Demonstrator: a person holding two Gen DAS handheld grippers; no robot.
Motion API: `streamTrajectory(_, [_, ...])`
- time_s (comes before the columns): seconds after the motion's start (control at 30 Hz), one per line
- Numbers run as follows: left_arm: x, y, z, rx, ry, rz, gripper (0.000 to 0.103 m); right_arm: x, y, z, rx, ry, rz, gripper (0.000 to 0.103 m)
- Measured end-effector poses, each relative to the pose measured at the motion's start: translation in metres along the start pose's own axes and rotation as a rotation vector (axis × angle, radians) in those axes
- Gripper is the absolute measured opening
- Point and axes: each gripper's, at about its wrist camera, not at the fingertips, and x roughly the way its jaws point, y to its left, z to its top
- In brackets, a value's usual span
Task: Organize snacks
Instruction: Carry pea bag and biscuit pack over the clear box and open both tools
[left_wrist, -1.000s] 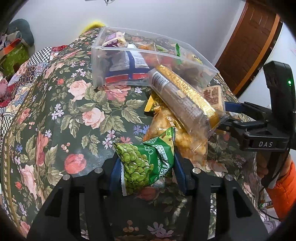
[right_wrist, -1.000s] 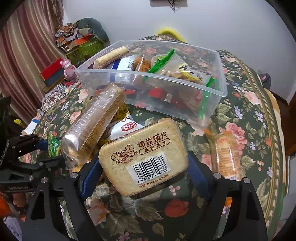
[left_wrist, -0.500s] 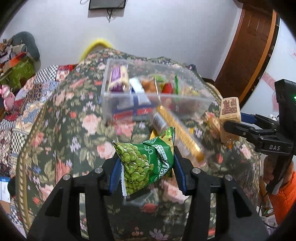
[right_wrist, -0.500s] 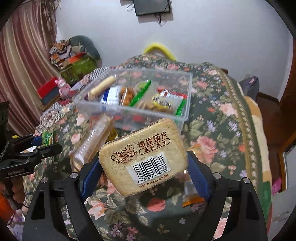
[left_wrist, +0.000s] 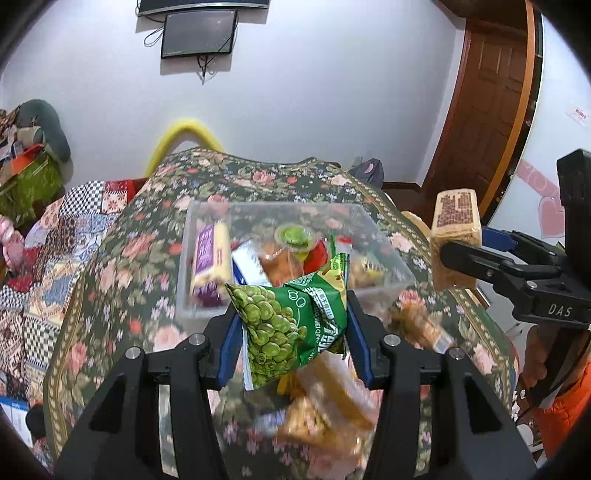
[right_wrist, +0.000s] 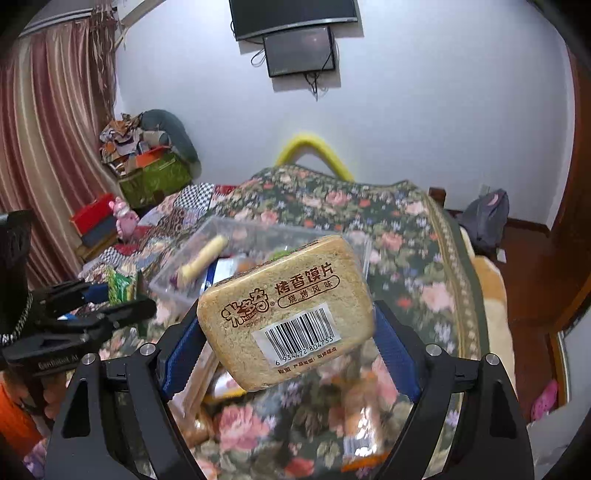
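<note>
Both wrist views logged, both tools loaded. My left gripper (left_wrist: 291, 347) has its blue pads clamped on a green pea snack bag (left_wrist: 291, 325); the bag stands roughly upright between the fingers and its top corner overlaps the near wall of the clear plastic bin (left_wrist: 388, 254) in this view. I read the bag as held above the floral tablecloth (left_wrist: 122, 266), not resting on it. My right gripper (right_wrist: 288, 347) is closed to the width of a tan toasted-bun-slice packet (right_wrist: 284, 314), barcode label facing the camera, tilted with its right end higher. From the left wrist view the same packet (left_wrist: 456, 240) sits in the right tool's fingers off the right side of the bin, above cloth level. The bin sits mid-table and already holds a purple and yellow bar (left_wrist: 210, 254), a green-lidded cup (left_wrist: 293, 236) and several blurred packets I cannot identify. Loose orange and yellow snack packets (left_wrist: 325, 410) lie on the cloth just beyond the left tool's fingers, motion-blurred. From the right wrist view the left gripper (right_wrist: 110, 295) shows at the left edge with a sliver of green bag. Wall-mounted monitor (right_wrist: 301, 51) and wooden door (left_wrist: 487, 110) are in the background.
</note>
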Motion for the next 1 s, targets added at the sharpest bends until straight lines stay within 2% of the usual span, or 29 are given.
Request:
streamTrajectory(0.17, [0.016, -0.001, 0.021, 0.019, -0.011, 0.01, 0.05, 0.01, -0.007, 0.018, 0.006, -0.017, -0.018, 0.084])
streamTrajectory(0.43, [0.057, 0.008, 0.043, 0.003, 0.018, 0.012, 0.05, 0.042, -0.016, 0.035, 0.036, -0.001, -0.03, 0.084])
streamTrajectory(0.6, [0.089, 0.018, 0.053, -0.001, 0.049, 0.052, 0.05, 0.067, -0.022, 0.039, 0.055, 0.037, -0.031, 0.084])
streamTrajectory(1.0, [0.135, 0.037, 0.064, -0.048, 0.109, 0.066, 0.051, 0.116, -0.028, 0.034, 0.106, 0.154, 0.02, 0.084])
